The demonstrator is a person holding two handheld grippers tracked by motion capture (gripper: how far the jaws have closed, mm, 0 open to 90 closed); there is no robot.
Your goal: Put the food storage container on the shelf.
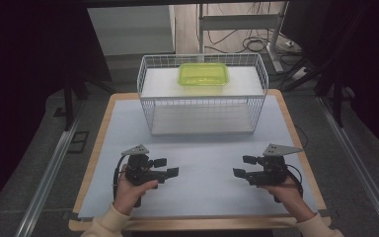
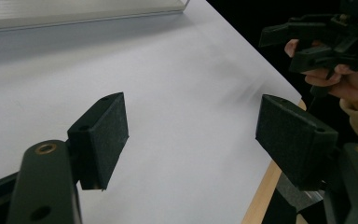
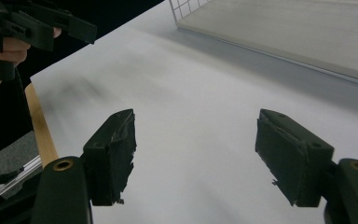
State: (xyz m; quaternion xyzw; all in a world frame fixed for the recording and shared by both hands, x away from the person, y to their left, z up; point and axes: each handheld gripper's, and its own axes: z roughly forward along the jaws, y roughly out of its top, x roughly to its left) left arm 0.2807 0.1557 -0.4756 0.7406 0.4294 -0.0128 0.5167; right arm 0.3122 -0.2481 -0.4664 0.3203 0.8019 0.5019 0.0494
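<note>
**Both grippers low over the mat, jaws apart, nothing held**

Now, left gripper [image 1: 166, 167]: held in the left hand [image 1: 130, 193] at the near left of the table [image 1: 92, 163], jaws pointing right, toward the middle. In the left gripper view its two black jaws stand wide apart over bare mat [image 2: 177, 93], nothing between the pads. Released.

Right gripper [image 1: 243, 166]: held in the right hand [image 1: 288, 193] at the near right, jaws pointing left, facing the other gripper. In the right gripper view its jaws are spread as wide, nothing between them, only mat below. Released as well. The pad edges look a little frayed.

Grippers are well apart from each other, about level, each with a grey three-cornered plate on top.

Farther out: a white wire basket [image 1: 148, 84] sits at the far middle of the table, its near side open. A pale shelf [image 1: 158, 86] runs inside it. On that shelf, toward the far side and right of centre, lies a green box [image 1: 203, 75] with a lid. Both grippers are well apart from the basket.

Beyond the table: floor, cables, a metal frame leg.
</note>
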